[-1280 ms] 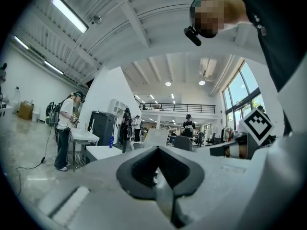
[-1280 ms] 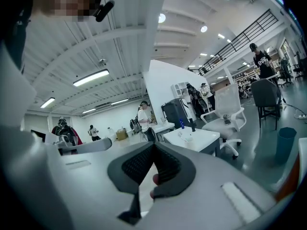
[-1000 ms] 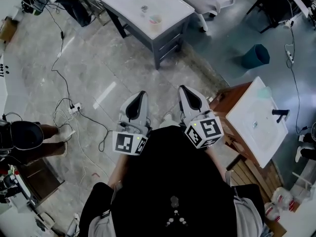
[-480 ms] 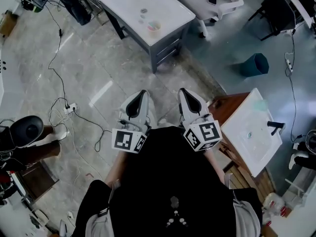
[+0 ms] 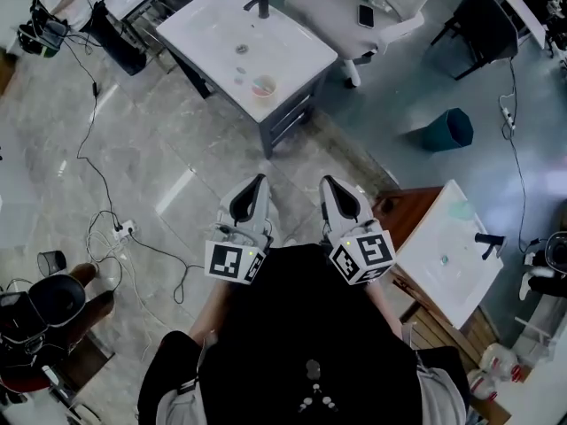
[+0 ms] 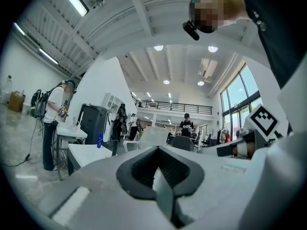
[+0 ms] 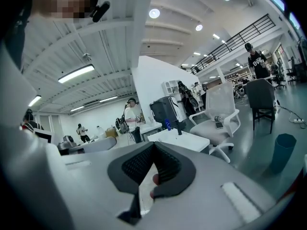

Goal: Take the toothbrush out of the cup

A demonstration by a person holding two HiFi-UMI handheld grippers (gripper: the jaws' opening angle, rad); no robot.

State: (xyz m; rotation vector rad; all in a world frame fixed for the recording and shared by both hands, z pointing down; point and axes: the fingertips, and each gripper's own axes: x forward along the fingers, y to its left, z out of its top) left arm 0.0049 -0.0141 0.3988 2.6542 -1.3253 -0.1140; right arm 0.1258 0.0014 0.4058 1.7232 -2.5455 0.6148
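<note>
head view: i held both tongs close in front of my chest, the left tongs (image 5: 255,182) and the right tongs (image 5: 330,184) each pinched shut with nothing in them. the cup (image 5: 263,86) stood near the front edge of the sink counter (image 5: 213,34), well apart from me across the floor. the toothbrush was too small to make out; i judged it sat inside the cup. i expected it to be light, stiff and a little slick, so the handle above the rim seemed the place to grip, pulling straight up so the light cup wouldn't tip.

left gripper view: the left tongs (image 6: 157,148) were closed pad to pad and empty. the sink counter (image 6: 86,152) showed at left, but no cup.

right gripper view: the right tongs (image 7: 153,146) were likewise together and empty. the sink counter (image 7: 184,139) and its tap (image 7: 179,127) showed beyond, with the cup hidden behind the tongs.
</note>
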